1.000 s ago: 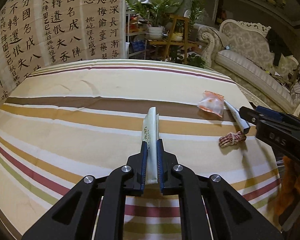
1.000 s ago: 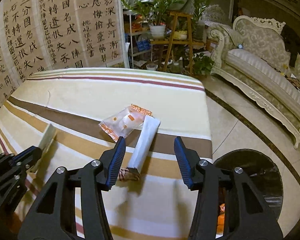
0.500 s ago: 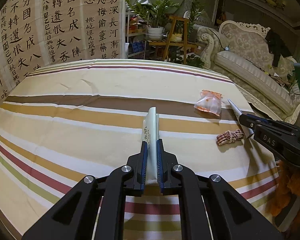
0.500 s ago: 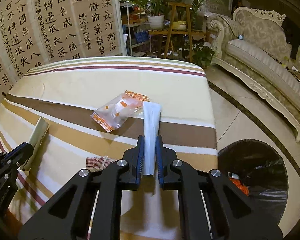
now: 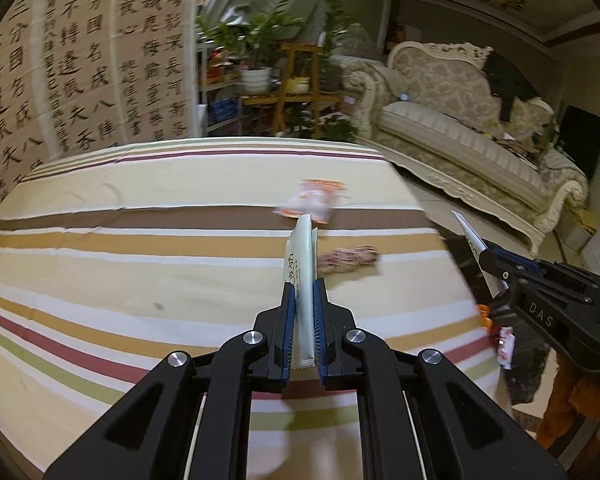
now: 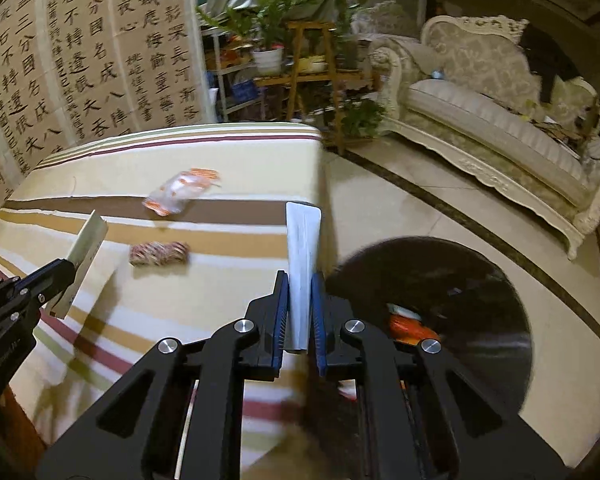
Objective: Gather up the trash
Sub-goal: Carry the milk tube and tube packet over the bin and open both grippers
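Both tongs clamped on trash above the striped desk.

Left tongs (image 5: 304, 292) shut tight on a pale green sachet (image 5: 302, 264), held upright on edge; right tongs (image 6: 300, 284) pinching a white sachet (image 6: 301, 248), out past the desk (image 6: 220, 264) edge, beside a black bin (image 6: 460, 280) on the floor. Ahead of the left tongs: a patterned wad (image 5: 348, 259), then a blurred orange wrapper (image 5: 312, 202), both lying on the desk.

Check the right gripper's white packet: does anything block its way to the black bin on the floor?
Nothing visible does. The right gripper holds the white packet past the table edge, with the open black bin just beyond.
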Tool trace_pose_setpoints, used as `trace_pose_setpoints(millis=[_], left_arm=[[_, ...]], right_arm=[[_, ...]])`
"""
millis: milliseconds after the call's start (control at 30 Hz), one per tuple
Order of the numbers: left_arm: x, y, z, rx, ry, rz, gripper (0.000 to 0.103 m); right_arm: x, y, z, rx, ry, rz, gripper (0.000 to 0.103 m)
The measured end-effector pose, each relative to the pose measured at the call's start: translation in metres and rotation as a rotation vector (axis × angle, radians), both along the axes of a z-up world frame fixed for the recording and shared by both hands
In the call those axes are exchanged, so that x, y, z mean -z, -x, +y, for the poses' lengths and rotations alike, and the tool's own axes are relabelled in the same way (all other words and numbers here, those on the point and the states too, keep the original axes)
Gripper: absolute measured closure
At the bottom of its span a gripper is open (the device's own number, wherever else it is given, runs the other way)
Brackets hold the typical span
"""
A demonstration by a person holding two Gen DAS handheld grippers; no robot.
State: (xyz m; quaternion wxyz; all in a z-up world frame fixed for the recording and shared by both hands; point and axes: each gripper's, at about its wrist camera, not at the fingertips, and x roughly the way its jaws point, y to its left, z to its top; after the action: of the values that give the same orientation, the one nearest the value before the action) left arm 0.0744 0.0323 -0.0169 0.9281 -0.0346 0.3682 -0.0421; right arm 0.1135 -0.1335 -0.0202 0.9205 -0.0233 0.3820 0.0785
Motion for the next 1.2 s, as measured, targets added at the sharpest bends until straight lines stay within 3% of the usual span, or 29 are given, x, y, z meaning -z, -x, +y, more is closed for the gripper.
trace_pose_setpoints(millis=[567, 1200], left_arm=[[0.000, 0.011, -0.099, 0.175, -0.024, -0.021, 0.093], [0.009, -0.011, -0.166, 0.229, -0.096, -0.030, 0.093]], right_arm=[[0.006, 0.044, -0.092, 0.172, -0.015, -0.025, 0.091], [0.016, 0.038, -0.141, 0.256, -0.045, -0.035, 0.091]])
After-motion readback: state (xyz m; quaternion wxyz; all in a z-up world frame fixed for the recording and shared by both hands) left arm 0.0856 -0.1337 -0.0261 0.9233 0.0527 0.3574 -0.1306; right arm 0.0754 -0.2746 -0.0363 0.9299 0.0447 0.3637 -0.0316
